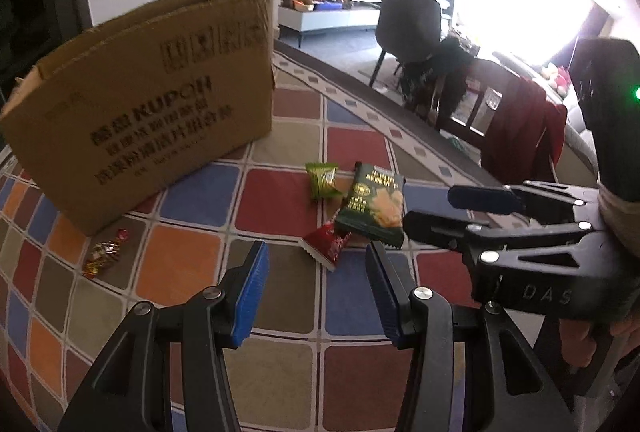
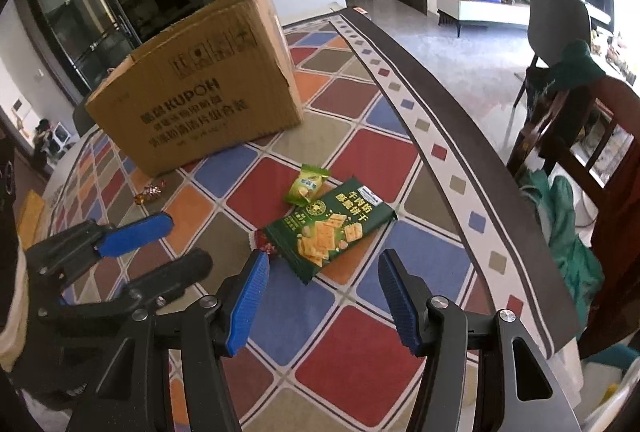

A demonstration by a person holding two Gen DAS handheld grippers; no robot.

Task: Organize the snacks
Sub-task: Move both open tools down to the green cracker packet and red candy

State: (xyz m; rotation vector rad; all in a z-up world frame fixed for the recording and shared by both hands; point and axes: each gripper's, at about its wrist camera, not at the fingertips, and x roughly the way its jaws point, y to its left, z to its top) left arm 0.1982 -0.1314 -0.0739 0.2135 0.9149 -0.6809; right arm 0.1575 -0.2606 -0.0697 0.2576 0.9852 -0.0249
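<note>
the left hand-held gripper (image 1: pixel 316 292) and the right hand-held gripper (image 2: pixel 322 298) both hang over the bench (image 2: pixel 360 352), jaws partly open, nothing in them. the bench has a cloth of coloured squares. its dark edge (image 2: pixel 440 104) runs along the right side, with chairs (image 2: pixel 592 136) just past it. there is lots of bare cloth near the grippers. the dark green cracker pack (image 2: pixel 332 230) lies flat in the middle. a small light green snack (image 2: pixel 306 184) touches its far end, and a red packet (image 1: pixel 328 242) peeks out from under it. a shiny candy (image 1: pixel 106 252) lies near the open cardboard box (image 1: pixel 144 92).
</note>
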